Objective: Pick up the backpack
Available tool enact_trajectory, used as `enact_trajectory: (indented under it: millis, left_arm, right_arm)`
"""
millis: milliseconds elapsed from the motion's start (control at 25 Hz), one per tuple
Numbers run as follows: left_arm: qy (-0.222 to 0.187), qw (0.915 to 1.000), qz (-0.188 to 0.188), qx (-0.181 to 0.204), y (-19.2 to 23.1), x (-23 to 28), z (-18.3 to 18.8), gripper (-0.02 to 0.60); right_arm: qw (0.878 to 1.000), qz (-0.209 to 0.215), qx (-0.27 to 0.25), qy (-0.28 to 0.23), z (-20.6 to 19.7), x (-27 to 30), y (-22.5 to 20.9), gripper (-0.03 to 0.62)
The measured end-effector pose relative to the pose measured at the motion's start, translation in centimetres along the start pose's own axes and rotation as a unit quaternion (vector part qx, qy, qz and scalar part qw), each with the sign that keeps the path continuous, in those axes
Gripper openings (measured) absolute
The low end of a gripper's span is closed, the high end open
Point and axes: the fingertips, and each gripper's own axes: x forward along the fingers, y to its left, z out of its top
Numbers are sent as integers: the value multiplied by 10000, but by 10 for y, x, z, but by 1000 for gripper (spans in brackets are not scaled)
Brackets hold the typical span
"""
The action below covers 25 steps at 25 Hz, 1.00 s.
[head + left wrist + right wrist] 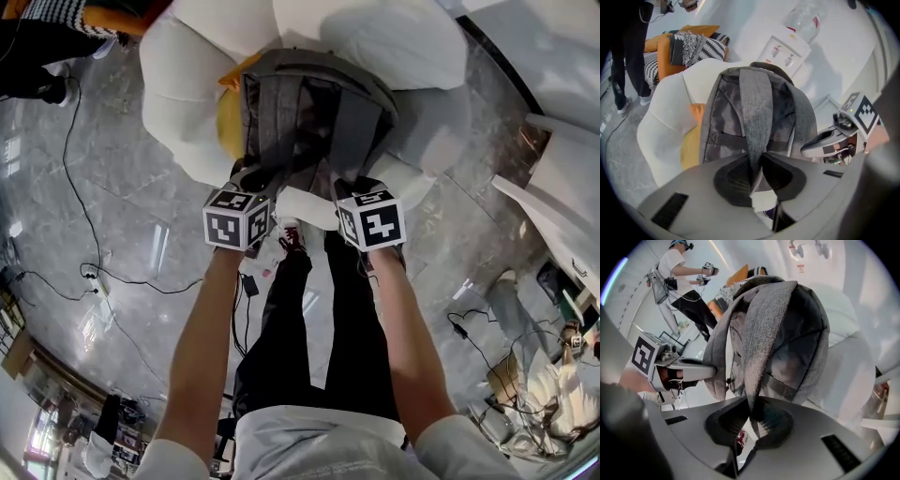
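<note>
A grey backpack stands against the seat of a white armchair, its back panel and two shoulder straps facing me. My left gripper is shut on the left shoulder strap, which runs straight down between its dark pads. On the other side, the right gripper is shut on the right shoulder strap, pinched at the pads. Both straps look pulled taut. In the right gripper view the backpack hangs tilted, with the left gripper beside it.
A yellow cushion sits behind the backpack on the armchair. Cables trail over the glossy floor at the left. An orange sofa with striped pillows and a water dispenser stand beyond. Another person stands further off.
</note>
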Motion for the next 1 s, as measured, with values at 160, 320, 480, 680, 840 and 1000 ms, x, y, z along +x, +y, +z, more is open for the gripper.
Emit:
enact_trajectory:
  millis: [160,320,480,680,840,1000]
  left_arm:
    - [27,10000,-8,-47,-8,-8,-4,71]
    - [61,10000,-68,-23,-14,-15,-13,69]
    - [-11,9999,-72,94,-17,-25,-15,66]
    - [-50,9999,-133,44,-23,-39,-28,65]
    - [-95,9996,-247,-104,-34,-50,-42,64]
    - [-101,9993,-294,-184,-45,-63,-56,64]
  right_arm:
    - [10000,6,28,-41,-8,-10,9,35]
    - [10000,-70,-43,-41,-16,-13,14,35]
    - [9995,-218,-221,-76,-19,-17,13,35]
    - [9991,-253,-328,-73,-35,-25,21,35]
    - [9991,-270,-329,-95,-51,-34,29,35]
    - [9992,-250,-267,-179,-69,-45,39,35]
